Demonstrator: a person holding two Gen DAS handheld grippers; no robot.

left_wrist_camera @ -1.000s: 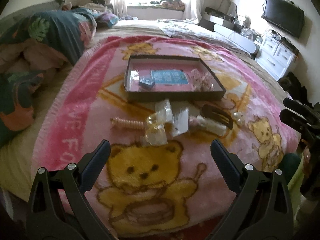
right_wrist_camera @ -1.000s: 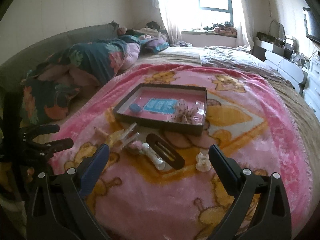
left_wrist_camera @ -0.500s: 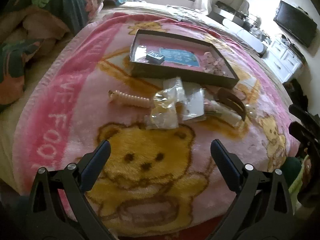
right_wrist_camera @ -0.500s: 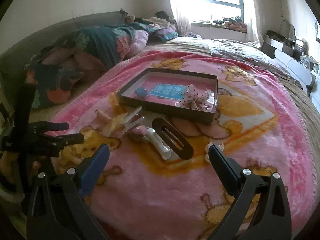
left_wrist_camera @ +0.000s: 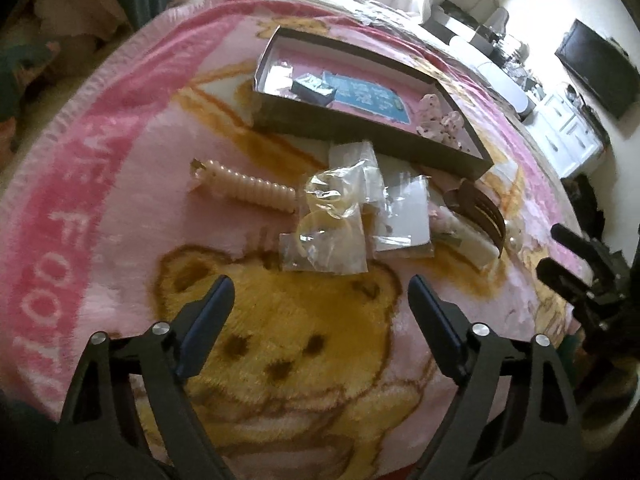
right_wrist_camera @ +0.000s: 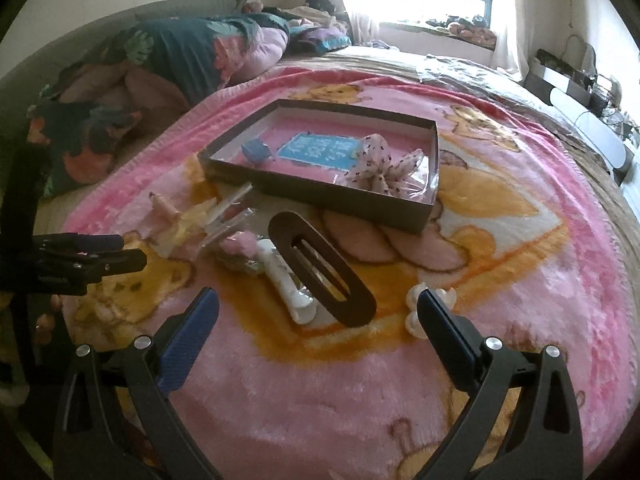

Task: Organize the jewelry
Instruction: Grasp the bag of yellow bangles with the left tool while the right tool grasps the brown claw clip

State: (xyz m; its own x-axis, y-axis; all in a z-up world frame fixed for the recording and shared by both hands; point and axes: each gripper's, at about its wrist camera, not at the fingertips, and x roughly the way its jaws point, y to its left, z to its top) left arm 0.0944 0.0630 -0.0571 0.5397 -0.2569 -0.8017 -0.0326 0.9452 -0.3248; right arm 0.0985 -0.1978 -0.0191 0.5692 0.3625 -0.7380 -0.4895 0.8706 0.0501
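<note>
A dark shallow box [left_wrist_camera: 360, 130] [right_wrist_camera: 320, 196] lies on the pink blanket, holding a blue card [right_wrist_camera: 320, 151], a small blue box [right_wrist_camera: 256, 151] and a dotted bow [right_wrist_camera: 380, 168]. In front of it lie a pearl hair claw [left_wrist_camera: 248, 190], clear plastic bags [left_wrist_camera: 328, 232], a brown oval hair clip [right_wrist_camera: 320, 272], a white roll [right_wrist_camera: 288, 284] and a pearl flower piece [right_wrist_camera: 416, 308]. My left gripper [left_wrist_camera: 320, 304] is open and empty just short of the bags. My right gripper [right_wrist_camera: 318, 312] is open and empty, low over the brown clip.
The pink bear blanket [right_wrist_camera: 520, 260] covers a bed. A heap of quilts and pillows [right_wrist_camera: 180, 56] lies at the far left. A white cabinet and a TV [left_wrist_camera: 600, 68] stand to the right. Each gripper shows in the other's view, left [right_wrist_camera: 80, 256], right [left_wrist_camera: 580, 272].
Both grippers have moved forward and lower toward the items in front of the box. Both stay open and empty. The items have not moved.
</note>
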